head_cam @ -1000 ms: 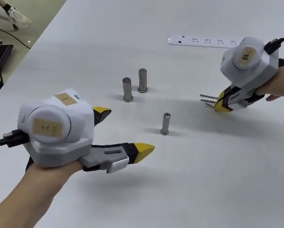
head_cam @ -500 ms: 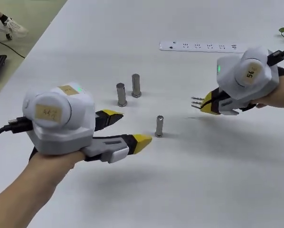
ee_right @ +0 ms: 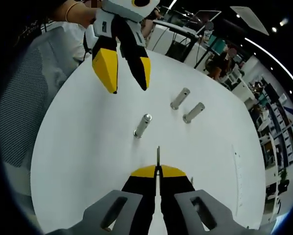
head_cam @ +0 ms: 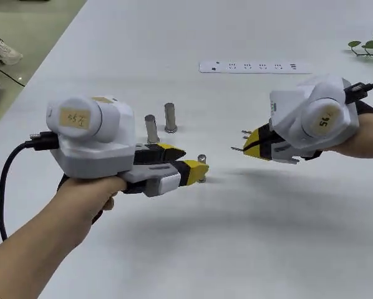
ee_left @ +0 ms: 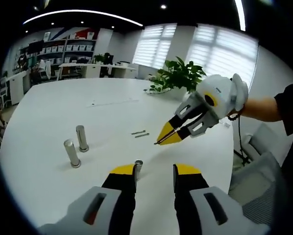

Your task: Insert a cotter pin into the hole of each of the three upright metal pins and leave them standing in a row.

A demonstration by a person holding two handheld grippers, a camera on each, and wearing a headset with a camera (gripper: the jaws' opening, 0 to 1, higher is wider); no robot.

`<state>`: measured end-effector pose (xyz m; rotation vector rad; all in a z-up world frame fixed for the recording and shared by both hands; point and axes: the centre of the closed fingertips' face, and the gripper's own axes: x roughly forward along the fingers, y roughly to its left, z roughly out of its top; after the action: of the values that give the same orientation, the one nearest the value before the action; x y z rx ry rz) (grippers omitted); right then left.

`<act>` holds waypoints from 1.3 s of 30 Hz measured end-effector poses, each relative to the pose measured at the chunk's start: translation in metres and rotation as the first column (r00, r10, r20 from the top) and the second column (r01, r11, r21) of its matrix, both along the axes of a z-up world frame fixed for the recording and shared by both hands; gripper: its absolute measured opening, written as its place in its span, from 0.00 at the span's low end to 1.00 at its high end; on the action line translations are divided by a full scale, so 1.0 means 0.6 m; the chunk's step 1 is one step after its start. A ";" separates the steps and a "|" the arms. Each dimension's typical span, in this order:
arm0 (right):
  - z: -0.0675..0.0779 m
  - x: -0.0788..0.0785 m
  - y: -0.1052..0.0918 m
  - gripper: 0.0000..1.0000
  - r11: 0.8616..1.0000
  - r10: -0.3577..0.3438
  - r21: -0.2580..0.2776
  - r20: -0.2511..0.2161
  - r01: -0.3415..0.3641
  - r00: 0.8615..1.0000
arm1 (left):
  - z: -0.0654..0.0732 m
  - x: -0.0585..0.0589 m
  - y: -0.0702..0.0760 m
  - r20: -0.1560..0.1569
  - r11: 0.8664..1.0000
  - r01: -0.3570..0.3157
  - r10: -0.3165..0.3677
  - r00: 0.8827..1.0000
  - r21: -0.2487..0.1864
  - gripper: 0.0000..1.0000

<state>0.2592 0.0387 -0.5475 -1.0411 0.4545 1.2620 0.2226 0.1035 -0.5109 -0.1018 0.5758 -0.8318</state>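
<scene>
Near the middle of the bench (head_cam: 249,237) stand three metal pins. The nearest pin (ee_left: 137,169) rises between the open left tongs (ee_left: 155,172), close to one jaw; I cannot tell if it touches. The other two pins (ee_left: 71,152) stand together, more toward the far edge. The right tongs (ee_right: 158,171) are closed on a cotter pin (ee_right: 158,155), which points at the nearest pin but is well apart from it. Two spare cotter pins (ee_left: 139,133) lie flat on the bench beyond.

I judge the metal pins to be solid and stiff, but with a narrow foot, so a side push may tip them; a low hold on the shaft seems safest. The cotter pin looks thin, light and a little springy, so it is better held at its head, with the legs free. The hole is too small to see.

The bench is white and smooth, probably slippery. A power strip (head_cam: 255,66) lies near the far edge. The room is a bright office with window blinds and a plant (ee_left: 178,78).
</scene>
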 end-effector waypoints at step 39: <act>0.046 -0.054 0.065 0.00 0.988 0.113 0.094 0.073 -0.119 0.991 | -0.004 0.011 -0.037 -0.218 0.978 -0.089 0.047 0.975 -0.191 0.02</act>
<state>0.2266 0.0778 -0.5200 -1.0351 0.2801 1.3347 0.2293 0.0814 -0.5134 -0.3960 0.6843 -0.8151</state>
